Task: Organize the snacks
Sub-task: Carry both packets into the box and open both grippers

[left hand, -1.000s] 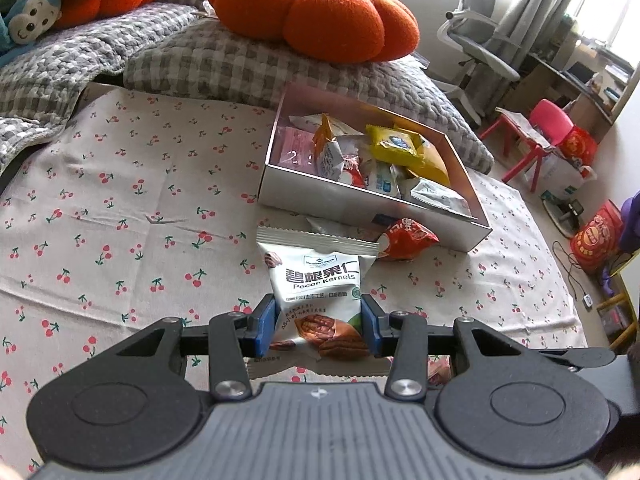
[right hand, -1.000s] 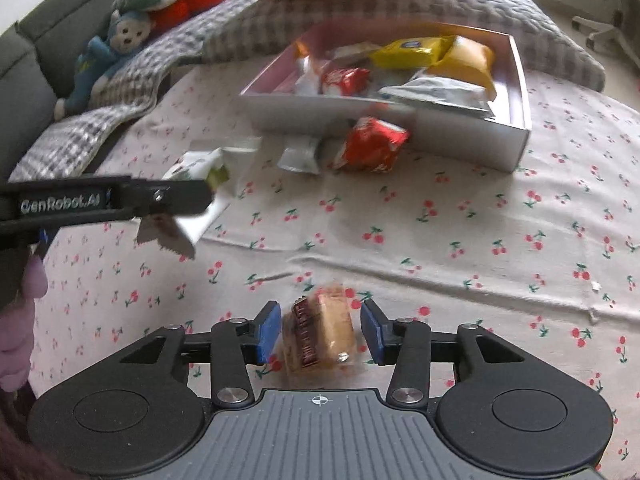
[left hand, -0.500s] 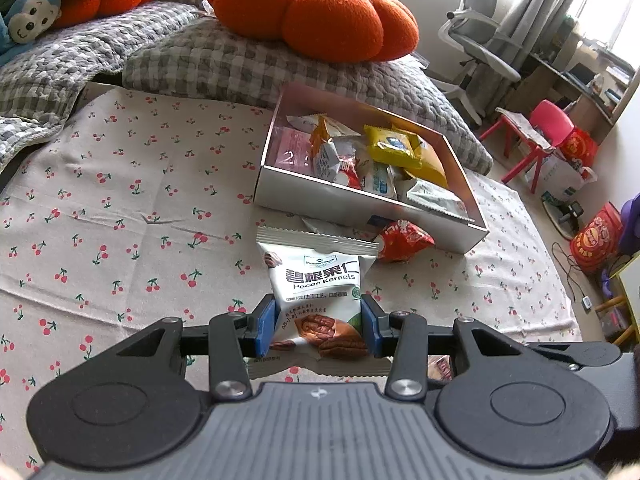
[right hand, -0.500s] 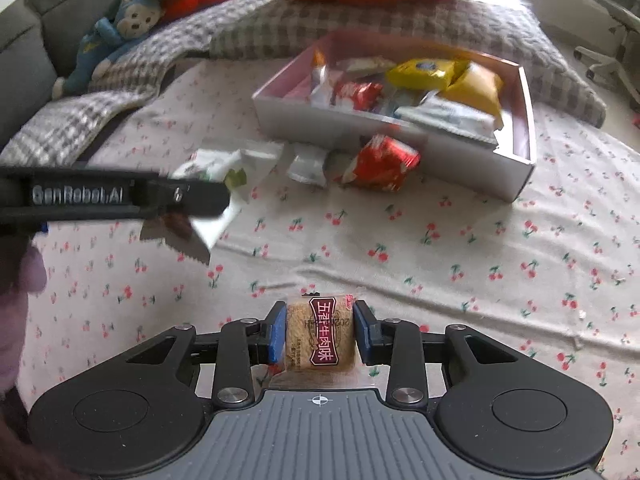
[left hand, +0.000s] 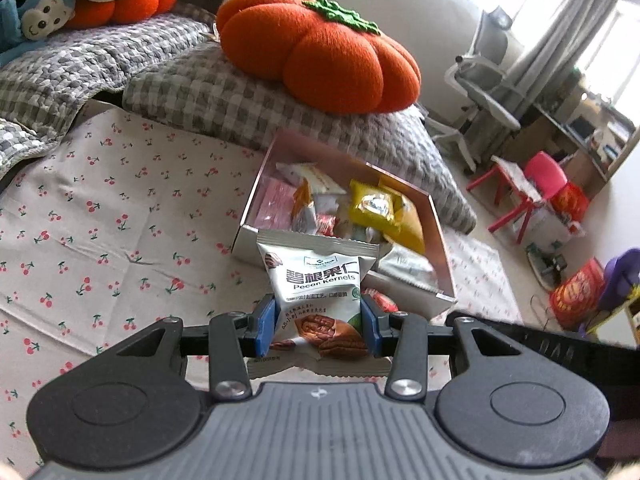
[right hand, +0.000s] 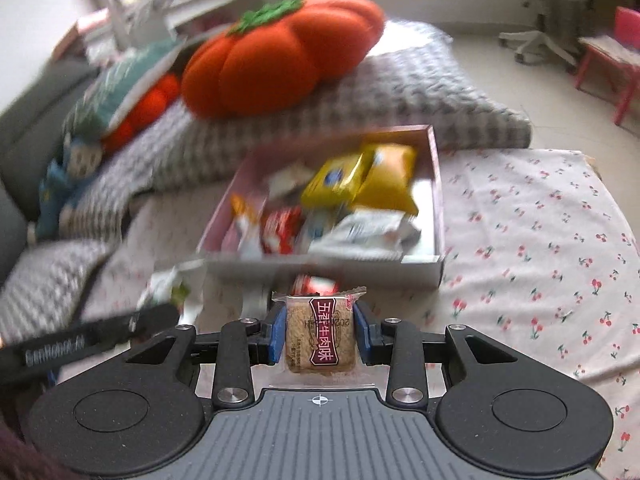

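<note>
The right hand-held gripper (right hand: 319, 336) has just closed on the biscuit (right hand: 319, 338) and lifted it off the bed (right hand: 540, 240); the left hand-held gripper (left hand: 318, 322) still pinches the nut packet (left hand: 318, 284).

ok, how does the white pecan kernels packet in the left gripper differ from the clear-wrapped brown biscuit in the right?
The white pecan kernels packet is an opaque printed pouch; the clear-wrapped brown biscuit shows through its film. The packet rises well above the left gripper; the biscuit barely clears the right gripper. Both are clamped upright.

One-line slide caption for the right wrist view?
Right gripper shut on a wrapped beef-flavour cake, facing the snack box.
</note>
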Demonstrator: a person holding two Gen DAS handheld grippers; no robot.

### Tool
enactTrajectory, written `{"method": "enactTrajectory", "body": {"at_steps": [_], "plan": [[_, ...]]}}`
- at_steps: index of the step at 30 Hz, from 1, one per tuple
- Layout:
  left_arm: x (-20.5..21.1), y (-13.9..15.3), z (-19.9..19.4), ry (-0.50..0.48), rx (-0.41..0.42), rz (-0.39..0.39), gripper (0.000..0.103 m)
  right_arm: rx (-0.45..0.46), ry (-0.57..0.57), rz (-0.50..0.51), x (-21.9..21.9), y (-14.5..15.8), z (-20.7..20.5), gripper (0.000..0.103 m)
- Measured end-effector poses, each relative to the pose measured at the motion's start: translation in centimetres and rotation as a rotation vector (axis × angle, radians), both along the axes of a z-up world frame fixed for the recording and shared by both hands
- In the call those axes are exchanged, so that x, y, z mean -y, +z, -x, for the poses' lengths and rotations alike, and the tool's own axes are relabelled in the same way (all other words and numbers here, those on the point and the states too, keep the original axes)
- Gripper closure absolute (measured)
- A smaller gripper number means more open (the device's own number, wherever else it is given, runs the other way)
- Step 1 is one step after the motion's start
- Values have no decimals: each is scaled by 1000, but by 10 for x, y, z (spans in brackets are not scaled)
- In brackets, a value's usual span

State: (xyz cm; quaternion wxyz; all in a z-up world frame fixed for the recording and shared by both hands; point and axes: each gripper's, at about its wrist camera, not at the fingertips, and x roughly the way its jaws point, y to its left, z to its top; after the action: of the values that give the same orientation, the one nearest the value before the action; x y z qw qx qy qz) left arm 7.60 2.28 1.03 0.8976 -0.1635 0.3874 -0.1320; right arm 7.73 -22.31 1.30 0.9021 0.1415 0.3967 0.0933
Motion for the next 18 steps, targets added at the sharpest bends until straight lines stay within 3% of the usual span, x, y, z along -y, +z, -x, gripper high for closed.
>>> {"method": "enactTrajectory", "body": {"at_steps": [6, 12, 18], "plan": [[18, 7, -18, -21, 41, -13, 63, 64, -106, -84, 37, -2, -20, 69], [38, 3, -53, -34, 30, 18, 63, 48, -165, -125, 62, -23, -43, 69], [66, -3, -91, -23, 22, -76, 63, 60, -168, -112, 67, -38, -60, 69]]}}
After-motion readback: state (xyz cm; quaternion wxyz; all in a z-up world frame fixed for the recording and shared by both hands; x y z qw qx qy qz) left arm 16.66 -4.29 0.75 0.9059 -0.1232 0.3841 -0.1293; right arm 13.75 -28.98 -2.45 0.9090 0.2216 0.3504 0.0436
